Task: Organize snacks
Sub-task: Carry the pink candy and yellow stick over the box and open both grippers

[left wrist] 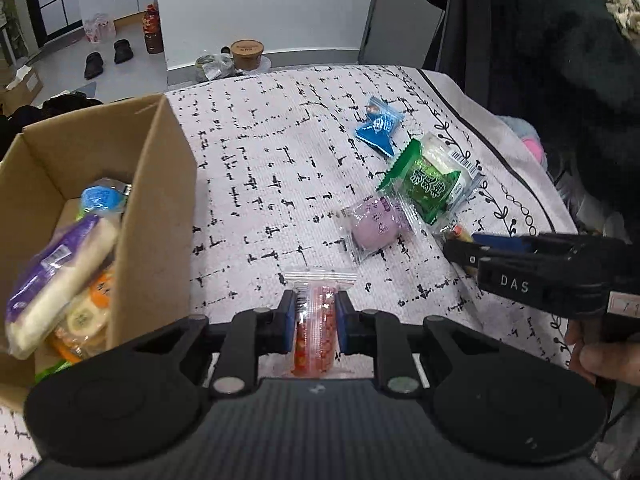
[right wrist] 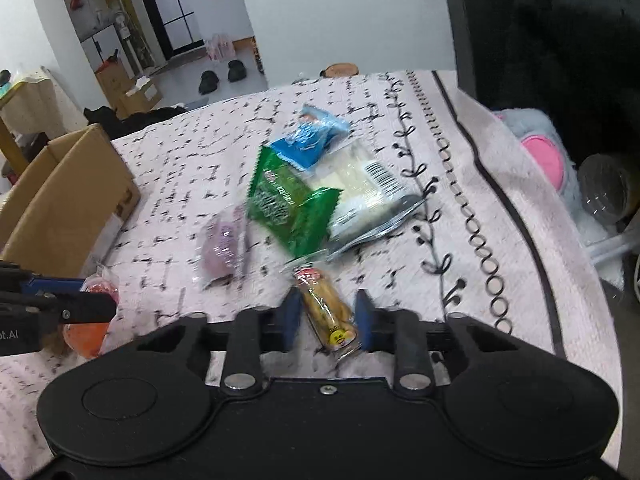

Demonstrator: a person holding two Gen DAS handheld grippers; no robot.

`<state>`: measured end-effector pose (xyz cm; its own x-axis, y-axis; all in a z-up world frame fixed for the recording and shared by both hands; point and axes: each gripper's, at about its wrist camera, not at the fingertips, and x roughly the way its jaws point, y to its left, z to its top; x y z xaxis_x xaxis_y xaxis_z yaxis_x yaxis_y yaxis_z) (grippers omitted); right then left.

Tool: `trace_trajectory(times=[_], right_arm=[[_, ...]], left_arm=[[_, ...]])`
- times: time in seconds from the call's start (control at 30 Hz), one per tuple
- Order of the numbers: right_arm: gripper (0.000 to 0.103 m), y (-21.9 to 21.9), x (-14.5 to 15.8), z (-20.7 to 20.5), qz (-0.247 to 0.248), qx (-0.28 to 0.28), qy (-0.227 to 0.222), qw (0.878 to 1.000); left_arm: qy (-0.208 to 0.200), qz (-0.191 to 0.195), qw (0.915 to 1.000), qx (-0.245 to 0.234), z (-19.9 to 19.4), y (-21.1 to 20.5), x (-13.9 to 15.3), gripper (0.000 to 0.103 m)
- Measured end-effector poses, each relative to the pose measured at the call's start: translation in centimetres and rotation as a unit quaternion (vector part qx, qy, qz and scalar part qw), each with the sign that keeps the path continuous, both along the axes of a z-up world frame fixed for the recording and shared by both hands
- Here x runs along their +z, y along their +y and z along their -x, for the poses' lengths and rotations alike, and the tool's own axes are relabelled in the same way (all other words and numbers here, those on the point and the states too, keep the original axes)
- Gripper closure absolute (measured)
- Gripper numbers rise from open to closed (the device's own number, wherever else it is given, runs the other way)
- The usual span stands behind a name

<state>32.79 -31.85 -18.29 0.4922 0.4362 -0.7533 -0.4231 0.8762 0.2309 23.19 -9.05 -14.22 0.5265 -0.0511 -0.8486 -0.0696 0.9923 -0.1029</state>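
Observation:
My left gripper (left wrist: 316, 308) is shut on a clear packet of red snacks (left wrist: 316, 320), held just above the patterned cloth beside the cardboard box (left wrist: 156, 184), which holds several snacks. My right gripper (right wrist: 328, 316) is open around a yellow snack stick packet (right wrist: 328, 312) lying on the cloth; the pads do not touch it. A purple mochi packet (left wrist: 374, 228), a green packet (left wrist: 430, 180) and a blue packet (left wrist: 378, 126) lie on the cloth ahead. The right gripper shows in the left wrist view (left wrist: 464, 252), the left gripper in the right wrist view (right wrist: 112, 304).
The table cloth (left wrist: 280, 152) ends at a black border on the right. A dark coat (left wrist: 560, 60) hangs at the right. A plush toy (right wrist: 540, 152) and a clear cup (right wrist: 604, 188) sit past the right edge. A brown tub (left wrist: 247, 53) stands at the far edge.

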Motion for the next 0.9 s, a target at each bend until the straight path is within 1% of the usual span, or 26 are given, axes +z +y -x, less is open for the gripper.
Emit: trace_trajectory(times=[0.03,0.23,0.33,0.5,0.7,0.9], right_arm=[[0.084,0.0,0.4,0.3,-0.006,0.001,0.001,1.000],[0.084,1.1,3.4,1.8,-0.020,0.015,-0.015,1.000],[0.084,1.9,5.4,2.3,-0.029,0.024,-0.027,0.999],[0.084,3.8,8.4,2.7,-0.038,0.042,-0.052,0.997],[0.084,5.9,11.2,3.3,-0.053,0.059,-0.071,0.994],[0.084,8.5,13.3,4.3,-0.062,0.092,-0.089,0.990]], left_arm=[[-0.002,0.003,1.0000,0.001,0.2,0.0,0.3,0.084],[-0.019,0.014,0.9997,0.007,1.7,0.6,2.8,0.084],[-0.032,0.021,0.9991,0.018,2.4,1.5,4.4,0.084],[-0.054,0.021,0.9978,0.032,3.3,3.2,6.9,0.084],[-0.070,0.021,0.9959,0.053,4.3,5.5,8.7,0.084],[-0.085,0.022,0.9933,0.075,5.0,8.1,10.1,0.084]])
